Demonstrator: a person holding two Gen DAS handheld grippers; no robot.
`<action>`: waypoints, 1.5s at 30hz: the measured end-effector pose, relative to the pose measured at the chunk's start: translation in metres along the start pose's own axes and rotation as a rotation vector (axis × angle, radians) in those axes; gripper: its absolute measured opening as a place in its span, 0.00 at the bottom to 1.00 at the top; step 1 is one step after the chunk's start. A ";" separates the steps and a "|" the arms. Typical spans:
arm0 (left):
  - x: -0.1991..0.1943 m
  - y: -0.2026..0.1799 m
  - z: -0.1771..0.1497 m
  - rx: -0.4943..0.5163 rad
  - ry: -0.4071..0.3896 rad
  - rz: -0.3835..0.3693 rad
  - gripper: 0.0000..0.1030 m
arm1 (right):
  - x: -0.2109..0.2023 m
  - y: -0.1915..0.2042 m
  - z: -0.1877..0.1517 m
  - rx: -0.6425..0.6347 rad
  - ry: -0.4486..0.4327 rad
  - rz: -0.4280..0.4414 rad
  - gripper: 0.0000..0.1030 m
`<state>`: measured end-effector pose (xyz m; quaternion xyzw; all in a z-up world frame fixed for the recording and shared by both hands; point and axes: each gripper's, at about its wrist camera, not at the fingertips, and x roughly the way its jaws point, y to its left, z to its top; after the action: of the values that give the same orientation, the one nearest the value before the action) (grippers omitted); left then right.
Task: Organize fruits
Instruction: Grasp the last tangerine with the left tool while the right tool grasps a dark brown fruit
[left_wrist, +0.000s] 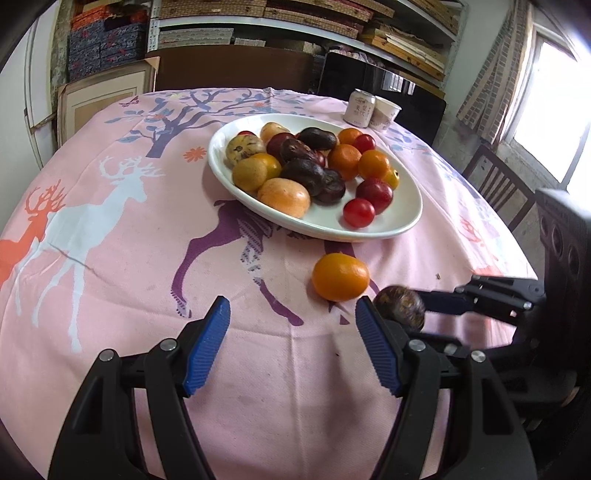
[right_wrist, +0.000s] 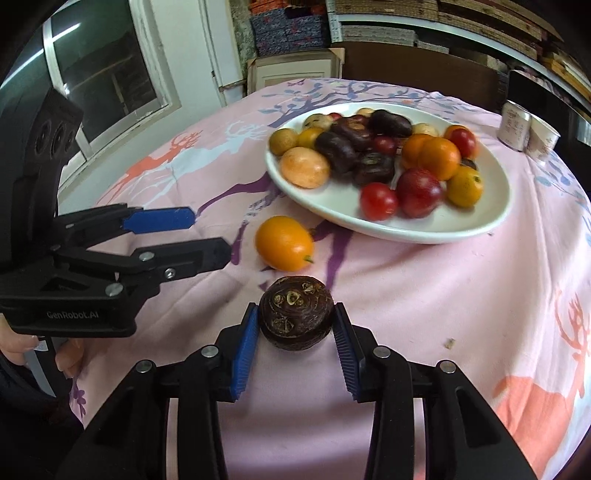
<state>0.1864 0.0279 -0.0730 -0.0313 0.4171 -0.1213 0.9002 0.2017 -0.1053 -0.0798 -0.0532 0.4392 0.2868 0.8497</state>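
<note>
A dark brown, round fruit with a rough, scarred top (right_wrist: 296, 316) sits on the pink deer-print cloth of the desk (right_wrist: 424, 295), on the near side of the white oval plate (right_wrist: 424, 230) and apart from it. The right gripper (right_wrist: 295, 326) has this fruit between its blue fingers (right_wrist: 245, 354); the pads stand at its two sides, seemingly touching it, so the fingers look clenched on the fruit as it rests on the cloth. Between this fruit and the plate lies a loose orange fruit (right_wrist: 283, 242), close to the plate's near rim but not touching it. The plate is heaped with fruit: dark purple ones in the middle, orange and red ones toward one end, yellowish and peach-coloured ones toward the other. The left gripper (left_wrist: 293, 345) hovers over bare cloth just beside the dark fruit, on the near side of the plate, its fingers (left_wrist: 207, 347) released and holding nothing. Beyond the plate's far end stand a can (left_wrist: 359, 108) and a paper cup (left_wrist: 385, 112), side by side.
</note>
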 end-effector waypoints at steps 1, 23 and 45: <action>0.001 -0.005 0.000 0.022 0.004 0.008 0.66 | -0.003 -0.007 -0.002 0.016 -0.008 -0.007 0.40; 0.042 -0.057 0.014 0.182 0.072 0.098 0.66 | -0.025 -0.073 -0.023 0.214 -0.073 0.073 0.40; 0.045 -0.055 0.017 0.162 0.075 0.064 0.46 | -0.026 -0.074 -0.023 0.216 -0.076 0.077 0.40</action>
<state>0.2165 -0.0367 -0.0869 0.0595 0.4403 -0.1267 0.8869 0.2130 -0.1860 -0.0860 0.0666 0.4366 0.2718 0.8550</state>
